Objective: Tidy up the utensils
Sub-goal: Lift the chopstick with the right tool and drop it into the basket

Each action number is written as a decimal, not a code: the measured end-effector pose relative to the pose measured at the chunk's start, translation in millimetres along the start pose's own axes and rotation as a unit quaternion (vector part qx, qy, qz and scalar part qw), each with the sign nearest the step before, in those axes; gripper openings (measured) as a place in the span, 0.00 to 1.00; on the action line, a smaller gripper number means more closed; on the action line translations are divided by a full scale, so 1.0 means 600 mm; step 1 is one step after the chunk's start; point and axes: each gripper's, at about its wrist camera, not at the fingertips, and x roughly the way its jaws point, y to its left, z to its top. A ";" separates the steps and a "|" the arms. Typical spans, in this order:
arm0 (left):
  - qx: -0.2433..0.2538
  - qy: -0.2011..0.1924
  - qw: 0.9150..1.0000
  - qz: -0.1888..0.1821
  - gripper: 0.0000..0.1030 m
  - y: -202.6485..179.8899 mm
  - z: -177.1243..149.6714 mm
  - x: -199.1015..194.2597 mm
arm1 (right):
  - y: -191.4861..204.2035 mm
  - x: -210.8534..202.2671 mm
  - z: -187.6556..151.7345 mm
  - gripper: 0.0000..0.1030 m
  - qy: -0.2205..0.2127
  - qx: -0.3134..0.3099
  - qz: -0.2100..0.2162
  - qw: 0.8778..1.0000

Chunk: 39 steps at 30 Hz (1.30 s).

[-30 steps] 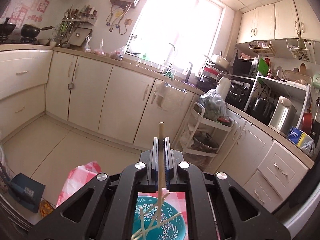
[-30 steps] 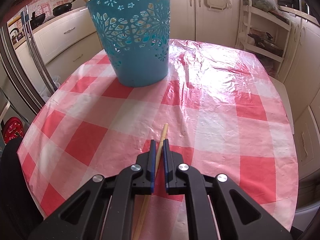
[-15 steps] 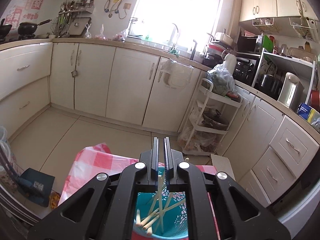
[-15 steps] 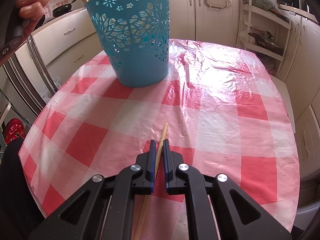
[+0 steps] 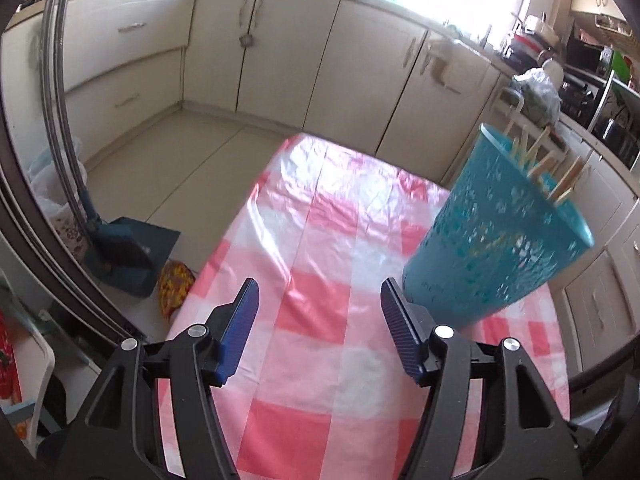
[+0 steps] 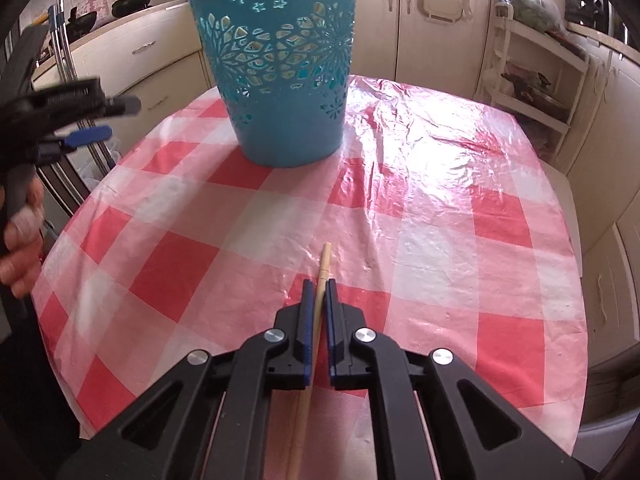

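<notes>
Done: several wooden chopsticks (image 5: pixel 562 178) stood in your perforated teal plastic basket (image 6: pixel 280 64) on the red-checked worktop (image 6: pixel 420 216) | left hand-held gripper (image 5: pixel 318 330) gaped empty beside basket | right hand-held gripper (image 6: pixel 316 316) clamped one pale wooden chopstick (image 6: pixel 322 270), well short of basket | left: drop it in.

Tablecloth (image 6: pixel 432 184): glossy, wrinkled plastic film. Basket (image 6: pixel 280 60): perforated turquoise plastic. Chopstick (image 6: pixel 323 268): pale matt wood. Right gripper (image 6: pixel 318 300): matt black plastic.
</notes>
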 end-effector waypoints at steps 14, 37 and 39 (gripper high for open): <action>0.077 0.040 0.996 0.012 0.71 -0.030 -0.066 0.060 | -0.054 -0.036 0.002 0.05 -0.013 0.101 0.111 0.989; 0.082 0.049 0.995 0.015 0.79 -0.042 -0.064 0.060 | -0.031 -0.190 0.351 0.05 -0.308 0.138 0.189 0.922; 0.082 0.048 0.995 0.012 0.79 -0.042 -0.064 0.060 | -0.033 -0.164 0.373 0.05 -0.322 0.150 0.169 0.919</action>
